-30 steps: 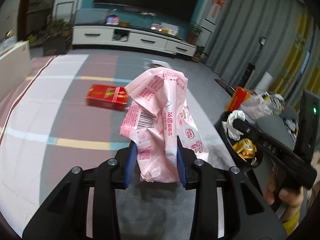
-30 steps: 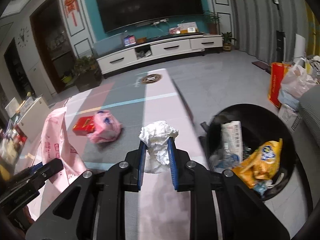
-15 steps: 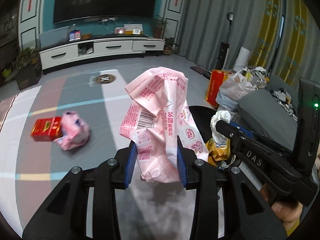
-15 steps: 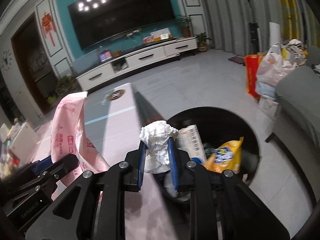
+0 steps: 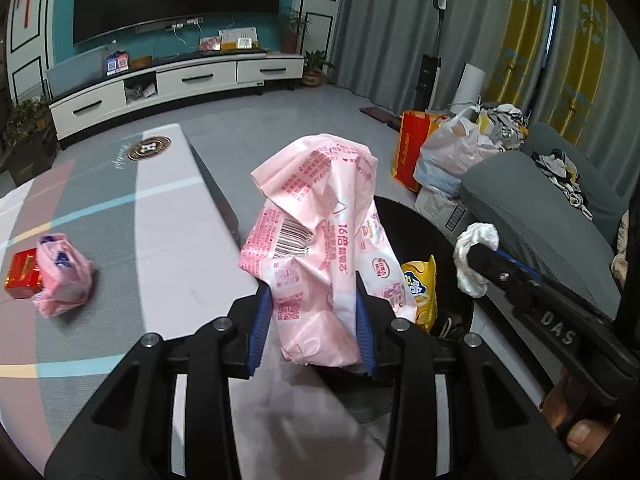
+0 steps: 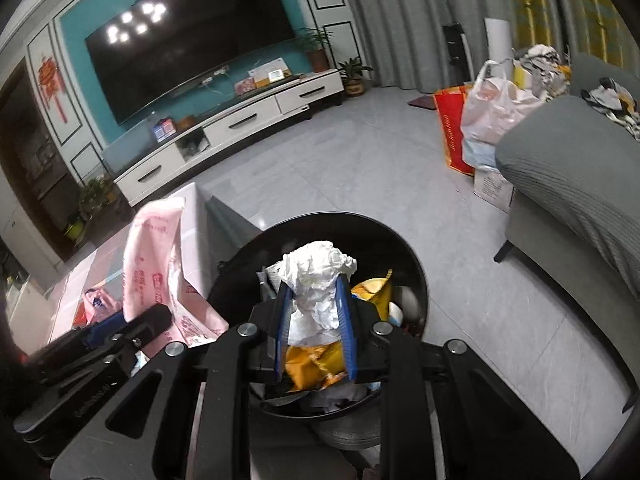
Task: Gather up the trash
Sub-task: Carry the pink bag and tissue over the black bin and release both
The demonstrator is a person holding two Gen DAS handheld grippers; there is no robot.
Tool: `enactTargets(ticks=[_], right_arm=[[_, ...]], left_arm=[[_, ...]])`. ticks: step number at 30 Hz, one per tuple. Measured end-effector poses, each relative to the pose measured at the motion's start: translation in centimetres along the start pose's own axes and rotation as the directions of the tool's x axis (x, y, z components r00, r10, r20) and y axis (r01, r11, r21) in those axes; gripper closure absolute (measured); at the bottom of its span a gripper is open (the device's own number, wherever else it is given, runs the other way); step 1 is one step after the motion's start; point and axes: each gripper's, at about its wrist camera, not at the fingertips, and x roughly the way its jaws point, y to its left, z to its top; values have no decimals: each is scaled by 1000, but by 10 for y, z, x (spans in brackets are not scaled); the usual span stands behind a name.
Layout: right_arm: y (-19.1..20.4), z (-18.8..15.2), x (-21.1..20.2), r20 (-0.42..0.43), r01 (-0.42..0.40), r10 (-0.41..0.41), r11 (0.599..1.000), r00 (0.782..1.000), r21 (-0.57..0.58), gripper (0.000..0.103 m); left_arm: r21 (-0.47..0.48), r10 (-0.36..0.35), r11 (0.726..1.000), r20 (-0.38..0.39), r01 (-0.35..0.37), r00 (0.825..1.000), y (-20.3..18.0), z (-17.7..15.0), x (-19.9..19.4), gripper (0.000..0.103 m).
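My left gripper (image 5: 314,322) has its jaws clamped on a crumpled pink wrapper (image 5: 320,240) at the table's (image 5: 176,240) right edge; my right gripper (image 6: 314,320) pinches a white tissue wad (image 6: 316,276) over the black bin (image 6: 416,276). Farther left on the table lie a pink bag (image 5: 60,276) and red box (image 5: 22,274).

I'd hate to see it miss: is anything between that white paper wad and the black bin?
Nothing visible blocks it. The right gripper holds the crumpled white tissue over the open black bin, which has no lid, only trash inside. The left gripper's pink wrapper hangs off to the side.
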Motion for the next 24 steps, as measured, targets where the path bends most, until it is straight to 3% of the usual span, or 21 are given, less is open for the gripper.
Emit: enactTargets(ticks=[24], right_arm=[[-28,5,15,-39,21,-18,997,999,69,80]], left_arm=[[35,13,999,-62,-11,998,-25,6,36,63]])
